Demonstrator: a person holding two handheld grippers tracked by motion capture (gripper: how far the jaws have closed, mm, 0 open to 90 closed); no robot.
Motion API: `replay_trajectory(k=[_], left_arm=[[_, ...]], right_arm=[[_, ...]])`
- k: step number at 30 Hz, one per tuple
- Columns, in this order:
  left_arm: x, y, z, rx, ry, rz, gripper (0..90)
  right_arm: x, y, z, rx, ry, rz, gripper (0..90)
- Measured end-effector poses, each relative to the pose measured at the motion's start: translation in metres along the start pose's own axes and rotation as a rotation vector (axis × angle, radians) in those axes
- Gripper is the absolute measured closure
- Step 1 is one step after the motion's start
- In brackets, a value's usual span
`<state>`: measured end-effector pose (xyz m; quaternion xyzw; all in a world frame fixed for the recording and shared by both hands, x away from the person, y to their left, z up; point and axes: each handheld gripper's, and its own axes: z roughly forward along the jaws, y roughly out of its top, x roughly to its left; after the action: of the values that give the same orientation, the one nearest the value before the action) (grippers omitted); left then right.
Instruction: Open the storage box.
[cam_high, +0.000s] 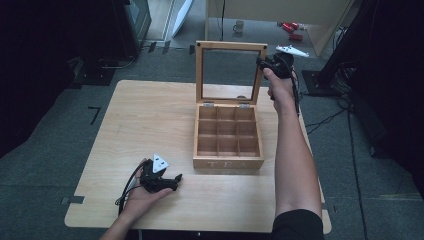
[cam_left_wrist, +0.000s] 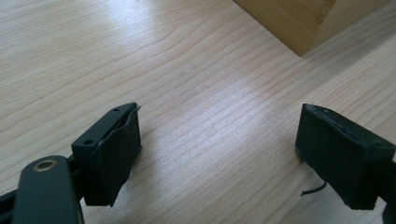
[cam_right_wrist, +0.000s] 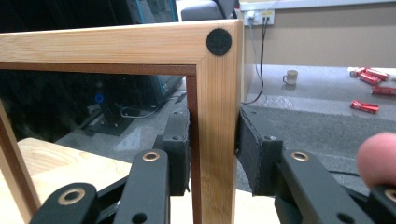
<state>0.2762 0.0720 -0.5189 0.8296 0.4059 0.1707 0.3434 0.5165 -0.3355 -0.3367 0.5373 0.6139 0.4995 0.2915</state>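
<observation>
A wooden tea box (cam_high: 228, 145) with several empty compartments stands on the table, its glass-paned lid (cam_high: 230, 72) raised upright. My right gripper (cam_high: 265, 64) is shut on the lid's upper right frame; in the right gripper view the frame's wooden side bar (cam_right_wrist: 216, 121) is pinched between both pads. My left gripper (cam_high: 172, 182) rests low over the table near the front left of the box, held in a hand. In the left gripper view my left gripper (cam_left_wrist: 219, 154) stands open with bare wood between its jaws, and a corner of the box (cam_left_wrist: 299, 21) shows ahead.
The light wooden table (cam_high: 140, 125) stands on grey carpet. Behind it on the floor are a mug (cam_high: 239, 26), red packets (cam_high: 291, 27) and a white object (cam_high: 292, 50). Dark equipment stands at both sides.
</observation>
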Motion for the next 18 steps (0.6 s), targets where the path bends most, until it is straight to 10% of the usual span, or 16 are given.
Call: replay_trajectory(k=[13,18], left_arm=[[0.0,0.0,0.0,-0.002,0.0,-0.002,14.8],[0.0,0.0,0.0,-0.001,0.0,-0.002,14.8]], right_arm=[[-0.002,0.003,0.013,0.024,-0.017,0.044,66.1],[0.0,0.002,0.007,0.027,0.016,0.059,40.3]])
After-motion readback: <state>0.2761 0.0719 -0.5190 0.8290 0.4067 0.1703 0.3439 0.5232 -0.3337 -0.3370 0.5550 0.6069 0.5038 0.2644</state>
